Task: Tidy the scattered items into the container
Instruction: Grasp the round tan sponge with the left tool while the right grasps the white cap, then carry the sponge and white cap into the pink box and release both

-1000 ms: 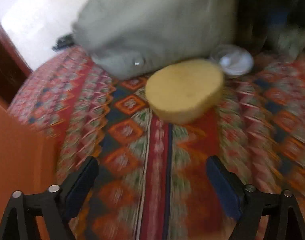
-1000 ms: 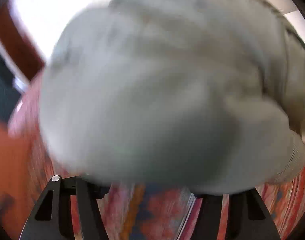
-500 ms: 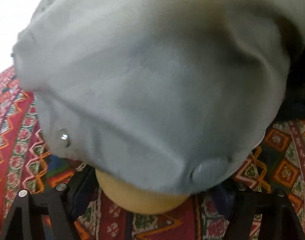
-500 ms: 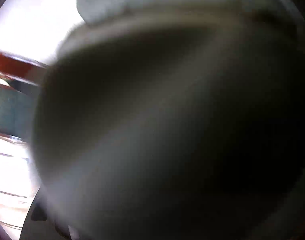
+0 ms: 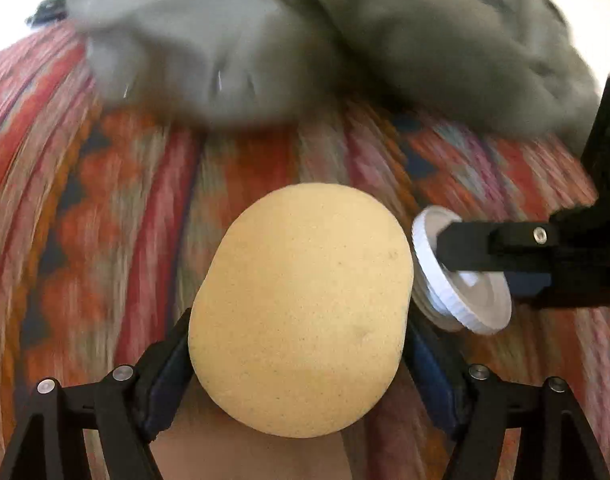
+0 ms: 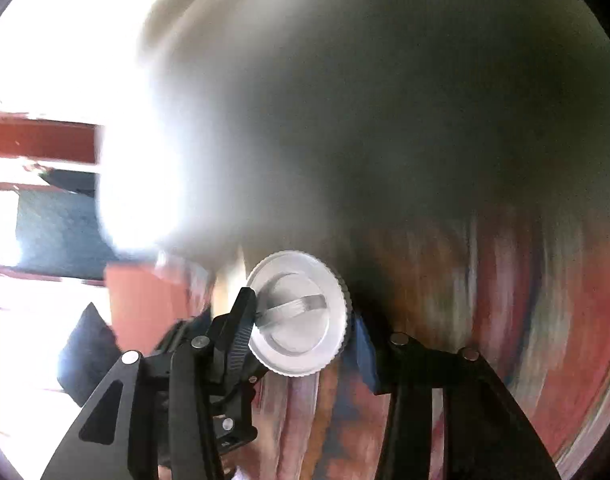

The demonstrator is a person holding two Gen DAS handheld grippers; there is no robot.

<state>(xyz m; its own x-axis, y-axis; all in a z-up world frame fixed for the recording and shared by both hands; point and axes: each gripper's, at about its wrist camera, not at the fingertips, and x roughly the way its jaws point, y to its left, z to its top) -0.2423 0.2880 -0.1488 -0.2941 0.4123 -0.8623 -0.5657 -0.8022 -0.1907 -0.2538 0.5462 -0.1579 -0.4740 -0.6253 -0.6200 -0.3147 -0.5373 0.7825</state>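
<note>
Patterned red cloth point(image 5: 105, 216), seemingly woven

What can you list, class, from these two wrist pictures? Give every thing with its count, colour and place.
sponge: one, yellow, between the left gripper's pads, lifted above the patterned cloth.
lid: one, white, ribbed rim, clamped in the right gripper, beside the sponge.
grey fabric: one heap, grey, at the far side of the cloth.
patterned cloth: one, red and orange, underneath everything.
orange container: one, orange, blurred, left in the right wrist view.
left gripper: black, closed on the sponge.
right gripper: black, closed on the lid.
</note>
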